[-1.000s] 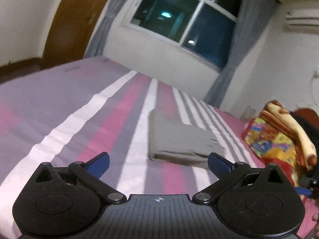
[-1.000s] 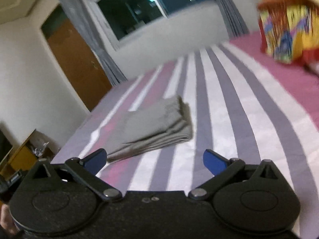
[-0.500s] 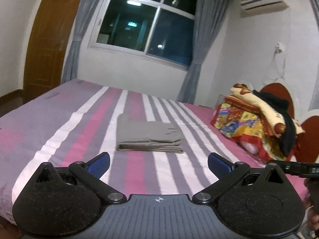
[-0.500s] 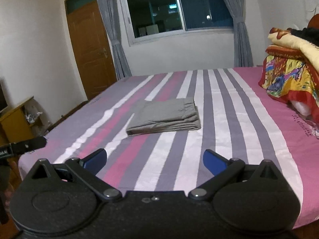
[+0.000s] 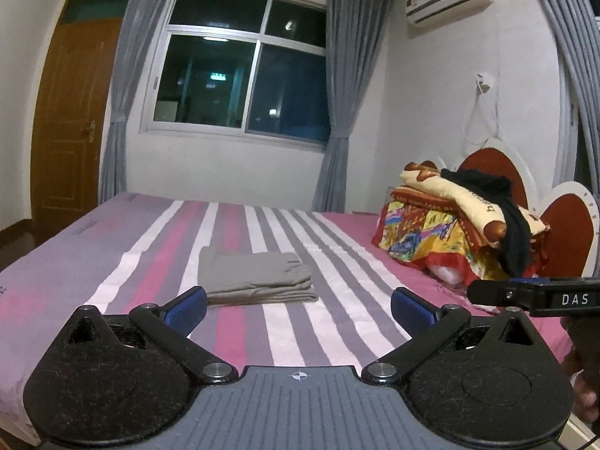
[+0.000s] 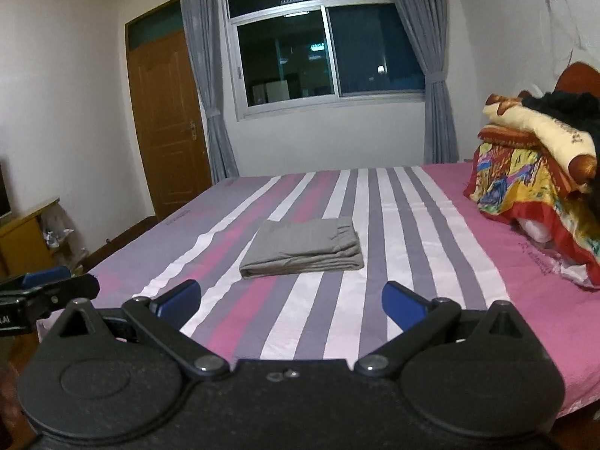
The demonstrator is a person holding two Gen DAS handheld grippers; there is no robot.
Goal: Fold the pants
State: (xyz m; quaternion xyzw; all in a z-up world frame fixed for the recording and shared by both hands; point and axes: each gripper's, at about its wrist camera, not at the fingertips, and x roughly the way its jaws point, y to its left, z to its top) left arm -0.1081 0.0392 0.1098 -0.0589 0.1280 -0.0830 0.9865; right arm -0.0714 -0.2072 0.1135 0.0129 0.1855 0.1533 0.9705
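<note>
The grey pants point(image 5: 255, 277) lie folded in a flat rectangle on the striped bed point(image 5: 337, 322); they also show in the right wrist view point(image 6: 303, 249). My left gripper point(image 5: 298, 305) is open and empty, held back from the bed's near edge, apart from the pants. My right gripper point(image 6: 290, 300) is open and empty, also back from the bed, with the pants ahead of it. The right gripper's side shows at the right edge of the left wrist view point(image 5: 532, 296). The left gripper shows at the left edge of the right wrist view point(image 6: 45, 292).
A pile of colourful blankets and a black garment point(image 5: 457, 225) sits at the head of the bed on the right, by a red headboard point(image 5: 566, 228). A wooden door point(image 6: 168, 123) and a low cabinet point(image 6: 26, 240) stand on the left. A window point(image 5: 240, 82) is behind the bed.
Both grippers have pulled back and levelled out from close over the bed; the pants now look farther away. The pants have not moved. Both grippers stay open.
</note>
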